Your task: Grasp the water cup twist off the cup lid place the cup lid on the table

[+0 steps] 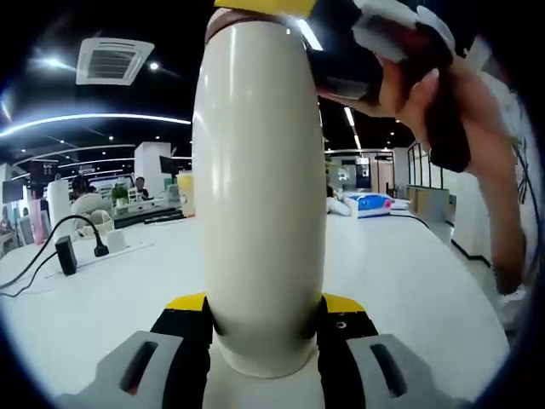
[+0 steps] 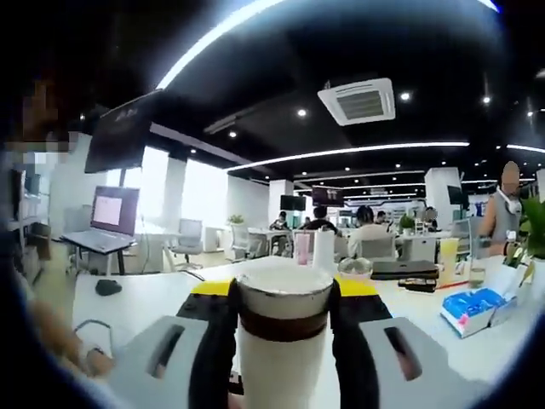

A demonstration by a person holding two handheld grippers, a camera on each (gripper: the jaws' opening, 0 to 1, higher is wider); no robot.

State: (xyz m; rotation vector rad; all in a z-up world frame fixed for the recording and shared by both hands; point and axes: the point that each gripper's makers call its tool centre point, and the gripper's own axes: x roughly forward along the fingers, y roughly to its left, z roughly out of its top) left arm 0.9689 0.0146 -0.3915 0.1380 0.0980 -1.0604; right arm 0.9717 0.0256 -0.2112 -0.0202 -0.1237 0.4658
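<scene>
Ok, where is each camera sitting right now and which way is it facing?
Left gripper view: rides the left gripper, looking along its jaws clamped low on the cream water cup, white table behind; a hand with the right gripper shows at the cup's top.
Right gripper view: rides the right gripper, jaws on either side of the cup lid at the brown band, facing the office.
Shared: the water cup and the table.

white table (image 1: 409,281), glossy top. On it: cream cup (image 1: 260,196) standing upright, black adapter (image 1: 65,254) with cable near the far left, blue packet (image 1: 375,203) far back right.
</scene>
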